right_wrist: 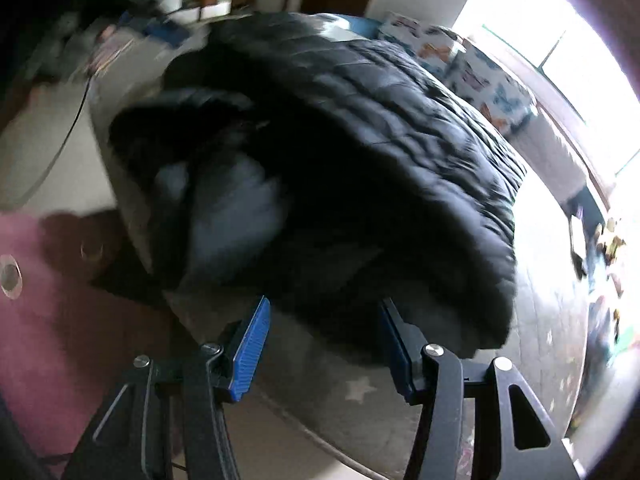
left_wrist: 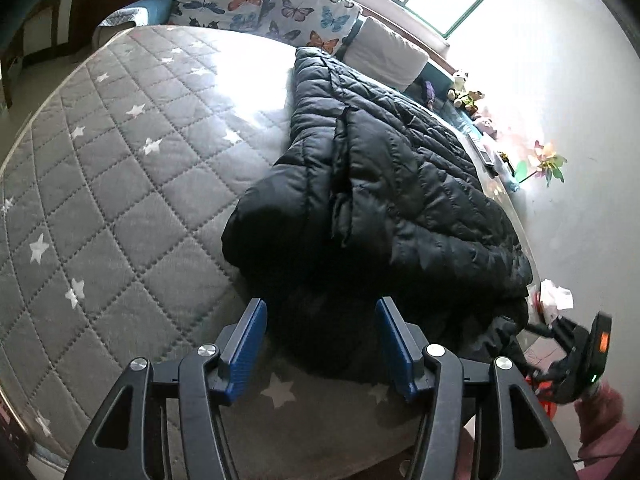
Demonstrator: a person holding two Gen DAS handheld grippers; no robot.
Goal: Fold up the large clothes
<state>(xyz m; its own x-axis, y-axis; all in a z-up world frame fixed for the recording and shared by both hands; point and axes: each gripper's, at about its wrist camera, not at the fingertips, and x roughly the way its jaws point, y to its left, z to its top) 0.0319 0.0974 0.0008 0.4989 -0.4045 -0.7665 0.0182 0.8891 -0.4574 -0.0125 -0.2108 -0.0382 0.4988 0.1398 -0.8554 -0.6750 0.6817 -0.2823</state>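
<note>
A black quilted puffer jacket (left_wrist: 384, 184) lies lengthwise on the right half of a grey star-print mattress (left_wrist: 120, 184), partly folded over itself. My left gripper (left_wrist: 322, 320) is open, its blue pads either side of the jacket's near end, holding nothing. The right gripper's body shows at the jacket's right edge (left_wrist: 580, 356). In the right wrist view, which is blurred, the jacket (right_wrist: 360, 152) bulges over the mattress (right_wrist: 360, 392) corner. My right gripper (right_wrist: 324, 320) is open just in front of its near edge, holding nothing.
Butterfly-print pillows (left_wrist: 256, 4) and a white pillow (left_wrist: 384, 52) lie at the bed's head under a window. Soft toys (left_wrist: 468, 96) and a pinwheel (left_wrist: 548, 164) line the wall side. A pink sleeve (left_wrist: 604, 420) is at lower right. Floor and furniture lie beyond the bed's left side.
</note>
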